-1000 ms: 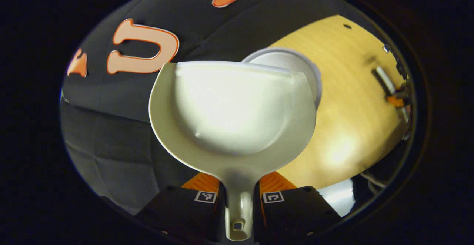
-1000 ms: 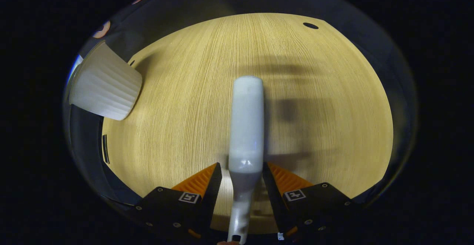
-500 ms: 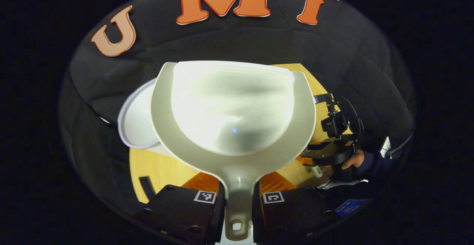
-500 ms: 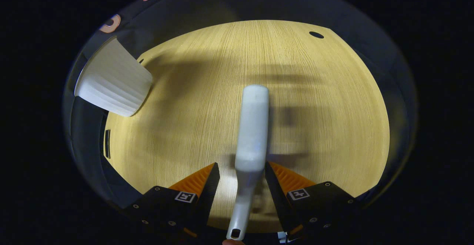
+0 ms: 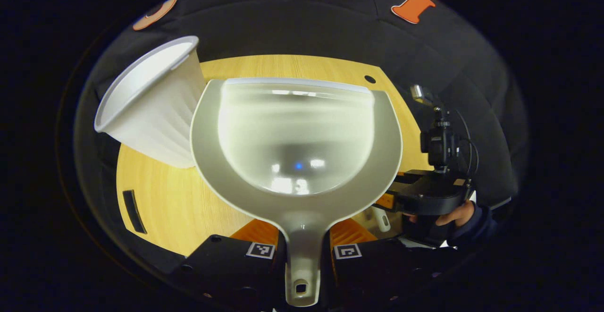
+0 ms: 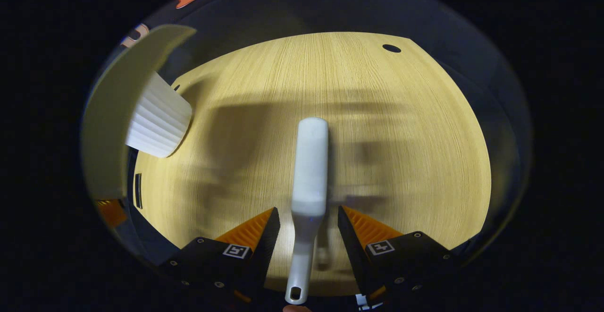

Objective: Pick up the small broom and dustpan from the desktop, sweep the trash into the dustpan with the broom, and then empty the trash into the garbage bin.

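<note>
The pale dustpan (image 5: 297,151) is held by its handle in my left gripper (image 5: 304,229), shut on it. Its scoop looks empty and hangs above the wooden desktop (image 5: 165,203), just right of the white ribbed garbage bin (image 5: 151,99). In the right gripper view the small broom (image 6: 309,170) lies lengthwise over the desktop (image 6: 401,161) between the fingers of my right gripper (image 6: 306,213), with a gap on each side of the handle. The dustpan's edge (image 6: 113,113) shows at far left, in front of the bin (image 6: 158,123). My right gripper (image 5: 401,198) and the hand holding it sit to the dustpan's right.
A round hole (image 6: 390,48) is cut in the desktop near its far edge, and a dark slot (image 6: 138,190) lies near its left edge below the bin. Black cloth walls surround the table.
The left gripper swung the dustpan away from above the bin's mouth and levelled it; the bin now stands to its left. The broom shifted and straightened between the right fingers.
</note>
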Motion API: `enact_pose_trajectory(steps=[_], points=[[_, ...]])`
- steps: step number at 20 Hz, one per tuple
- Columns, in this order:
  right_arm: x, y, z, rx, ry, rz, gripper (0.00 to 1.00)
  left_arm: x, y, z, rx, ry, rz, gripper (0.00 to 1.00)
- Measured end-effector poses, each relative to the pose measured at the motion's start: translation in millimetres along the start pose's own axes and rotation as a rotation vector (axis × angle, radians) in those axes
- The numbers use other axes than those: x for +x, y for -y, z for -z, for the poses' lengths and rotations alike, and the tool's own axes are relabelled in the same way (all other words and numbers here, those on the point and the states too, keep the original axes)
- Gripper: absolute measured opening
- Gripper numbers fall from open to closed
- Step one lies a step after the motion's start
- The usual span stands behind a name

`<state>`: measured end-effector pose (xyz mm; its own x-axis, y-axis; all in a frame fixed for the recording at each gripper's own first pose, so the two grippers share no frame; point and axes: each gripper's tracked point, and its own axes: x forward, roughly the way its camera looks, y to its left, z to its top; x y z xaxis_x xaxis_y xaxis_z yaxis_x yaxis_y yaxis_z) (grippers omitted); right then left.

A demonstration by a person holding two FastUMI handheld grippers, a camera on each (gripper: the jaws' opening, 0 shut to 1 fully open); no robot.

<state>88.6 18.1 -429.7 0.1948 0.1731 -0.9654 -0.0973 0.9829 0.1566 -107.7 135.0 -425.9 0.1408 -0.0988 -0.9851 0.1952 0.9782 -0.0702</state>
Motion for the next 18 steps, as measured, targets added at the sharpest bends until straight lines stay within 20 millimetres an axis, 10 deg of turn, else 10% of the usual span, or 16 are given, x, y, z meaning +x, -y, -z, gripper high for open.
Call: enact_pose_trajectory(steps=[8, 18], points=[[1.8, -0.5, 3.6, -0.016, -0.005, 0.019, 0.76, 95.3, -10.4, 40.1, -0.097, -0.162, -0.032, 0.31], [-5.2, 6.9, 8.5, 0.007, -0.004, 0.045, 0.76, 143.8, -7.4, 50.3, -0.091, -0.201, -0.062, 0.34]])
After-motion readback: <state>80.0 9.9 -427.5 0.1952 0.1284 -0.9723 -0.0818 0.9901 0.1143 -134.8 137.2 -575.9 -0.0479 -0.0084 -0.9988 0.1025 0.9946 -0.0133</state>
